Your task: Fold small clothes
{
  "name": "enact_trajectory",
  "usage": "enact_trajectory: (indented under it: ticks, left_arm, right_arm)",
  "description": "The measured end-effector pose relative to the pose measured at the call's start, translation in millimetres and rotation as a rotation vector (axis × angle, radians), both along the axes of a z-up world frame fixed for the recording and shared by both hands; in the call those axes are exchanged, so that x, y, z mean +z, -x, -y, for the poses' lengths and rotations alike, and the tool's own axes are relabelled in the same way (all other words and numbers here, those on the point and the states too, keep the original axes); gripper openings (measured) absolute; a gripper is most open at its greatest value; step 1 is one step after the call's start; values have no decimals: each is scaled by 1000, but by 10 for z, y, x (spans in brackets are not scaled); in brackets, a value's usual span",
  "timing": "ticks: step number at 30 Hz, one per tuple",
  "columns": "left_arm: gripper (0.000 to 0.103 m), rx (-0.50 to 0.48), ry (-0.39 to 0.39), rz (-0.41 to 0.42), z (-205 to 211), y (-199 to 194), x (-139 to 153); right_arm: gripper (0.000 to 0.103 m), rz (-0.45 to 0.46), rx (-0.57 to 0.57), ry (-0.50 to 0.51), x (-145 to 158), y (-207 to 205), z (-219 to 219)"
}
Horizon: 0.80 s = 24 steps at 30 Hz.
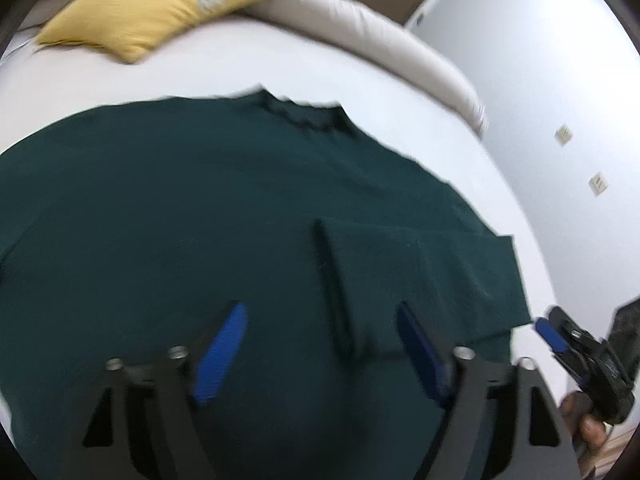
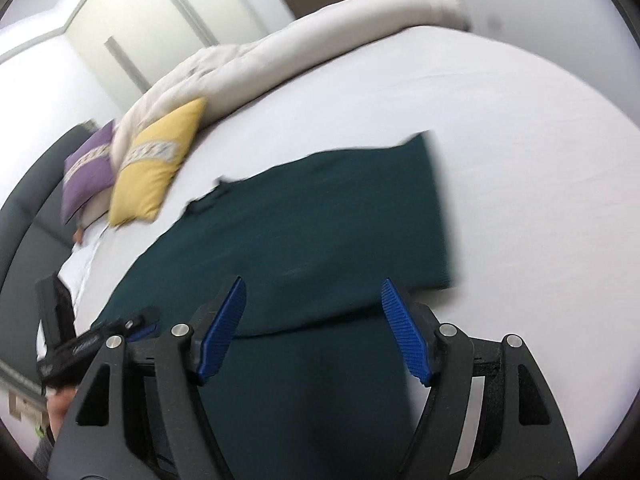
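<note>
A dark green T-shirt [image 1: 200, 208] lies spread on the white bed sheet [image 1: 200, 76], neck toward the pillows; it also shows in the right wrist view [image 2: 312, 232]. One sleeve [image 1: 460, 264] is folded over the body. My left gripper [image 1: 320, 312] is open and empty, hovering just above the shirt's middle. My right gripper [image 2: 312, 292] is open and empty above the shirt's lower part. The right gripper also shows in the left wrist view [image 1: 560, 340] beside the shirt's right edge, and the left gripper shows in the right wrist view [image 2: 132, 328].
A yellow pillow [image 1: 152, 12] and a rolled beige duvet [image 1: 360, 28] lie at the far side of the bed. A purple pillow [image 2: 88, 172] sits by the dark headboard [image 2: 24, 208]. White wall with sockets [image 1: 564, 134] stands to the right.
</note>
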<state>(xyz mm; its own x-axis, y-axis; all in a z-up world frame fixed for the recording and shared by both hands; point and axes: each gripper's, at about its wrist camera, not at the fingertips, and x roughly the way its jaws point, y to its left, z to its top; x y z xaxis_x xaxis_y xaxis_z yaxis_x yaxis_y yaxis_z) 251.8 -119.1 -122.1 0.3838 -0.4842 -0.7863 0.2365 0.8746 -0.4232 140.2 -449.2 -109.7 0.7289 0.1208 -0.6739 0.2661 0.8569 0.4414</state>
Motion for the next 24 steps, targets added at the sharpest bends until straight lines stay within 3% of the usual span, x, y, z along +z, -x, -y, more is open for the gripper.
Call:
enact_trajectory:
  ticks: [2, 4, 5, 7, 8, 13, 18, 24]
  left_arm:
    - [64, -15, -55, -11, 215, -140, -80]
    - [53, -12, -116, 13, 364, -226, -92]
    - [38, -11, -129, 18, 403, -245, -75]
    - [23, -2, -154, 39, 418, -223, -12]
    - [9, 0, -156, 51, 414, -222, 13]
    - [7, -3, -124, 115, 298, -140, 224]
    - [7, 62, -97, 214, -48, -204, 530]
    - [7, 154, -127, 165, -578, -507, 277]
  right_arm:
    - [69, -17, -43, -1, -26, -6, 242]
    - [69, -22, -78, -10, -72, 56, 461]
    - [69, -24, -92, -12, -85, 126, 563]
    - [69, -30, -111, -15, -157, 111, 688]
    - [69, -31, -119, -20, -186, 116, 740]
    - [69, -44, -136, -25, -315, -91, 740]
    - [69, -52, -141, 3, -246, -208, 760]
    - [69, -87, -145, 9, -200, -531, 851]
